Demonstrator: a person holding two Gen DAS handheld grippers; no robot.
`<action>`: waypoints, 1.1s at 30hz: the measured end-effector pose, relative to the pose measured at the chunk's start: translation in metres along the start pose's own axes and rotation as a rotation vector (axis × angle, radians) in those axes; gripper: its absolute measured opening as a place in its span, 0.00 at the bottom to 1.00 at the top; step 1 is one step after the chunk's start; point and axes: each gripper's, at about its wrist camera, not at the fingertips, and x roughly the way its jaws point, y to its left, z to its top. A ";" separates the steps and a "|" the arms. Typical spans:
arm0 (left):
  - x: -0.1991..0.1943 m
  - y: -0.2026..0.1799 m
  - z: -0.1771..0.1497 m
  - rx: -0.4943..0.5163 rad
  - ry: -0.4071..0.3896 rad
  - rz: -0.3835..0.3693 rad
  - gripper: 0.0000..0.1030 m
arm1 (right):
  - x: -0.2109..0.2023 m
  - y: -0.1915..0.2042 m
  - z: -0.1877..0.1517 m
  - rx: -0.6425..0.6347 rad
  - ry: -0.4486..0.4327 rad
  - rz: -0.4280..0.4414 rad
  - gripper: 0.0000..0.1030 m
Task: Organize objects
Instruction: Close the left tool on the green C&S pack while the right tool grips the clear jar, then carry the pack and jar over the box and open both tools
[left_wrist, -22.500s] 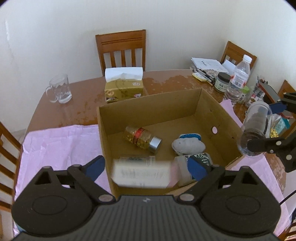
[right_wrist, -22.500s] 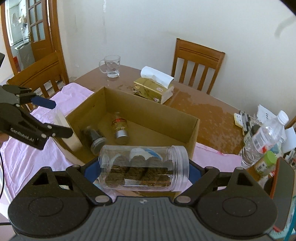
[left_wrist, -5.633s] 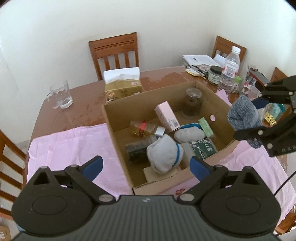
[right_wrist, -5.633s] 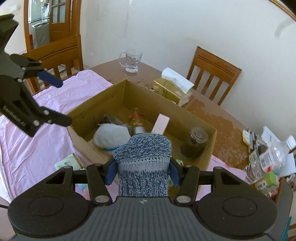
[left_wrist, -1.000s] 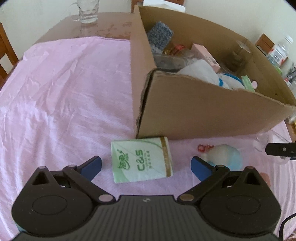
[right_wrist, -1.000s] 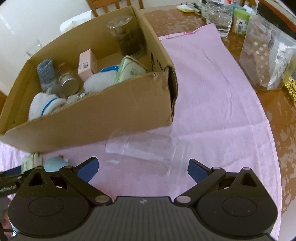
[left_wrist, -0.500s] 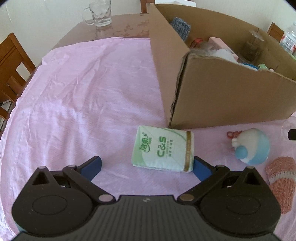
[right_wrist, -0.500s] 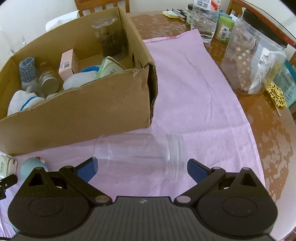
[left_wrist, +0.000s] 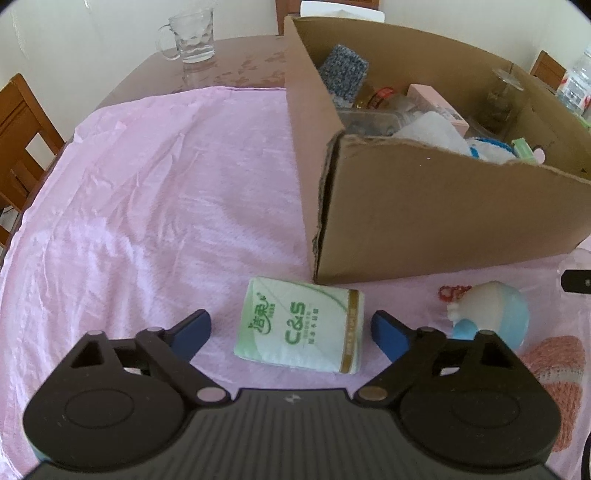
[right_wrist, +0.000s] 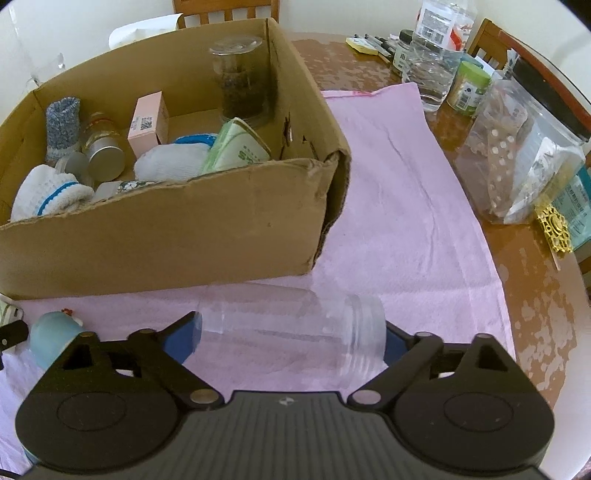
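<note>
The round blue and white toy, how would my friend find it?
Find the big cardboard box on the pink cloth. Outside its front wall, the round toy lies between a green tissue pack and a pink knitted piece. Only it is round and smooth, with red beads.

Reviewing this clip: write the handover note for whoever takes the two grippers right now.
Left gripper: open, straddling the green tissue pack on the pink cloth; not gripped.
Right gripper: fingers at both ends of the clear jar lying on its side; grip uncertain.
Done: cardboard box holds socks, jars, pink carton.
Left: tissue pack, clear jar, blue-white toy, pink knit item, all in front of the box.
</note>
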 end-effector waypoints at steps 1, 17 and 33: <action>-0.001 0.000 0.000 0.004 -0.003 -0.006 0.82 | -0.001 -0.001 0.000 0.002 -0.001 0.006 0.93; -0.041 0.008 0.007 0.144 0.013 -0.061 0.63 | -0.050 -0.012 0.005 -0.185 -0.038 0.133 0.93; -0.122 -0.024 0.088 0.272 -0.164 -0.182 0.63 | -0.128 0.003 0.058 -0.366 -0.217 0.235 0.93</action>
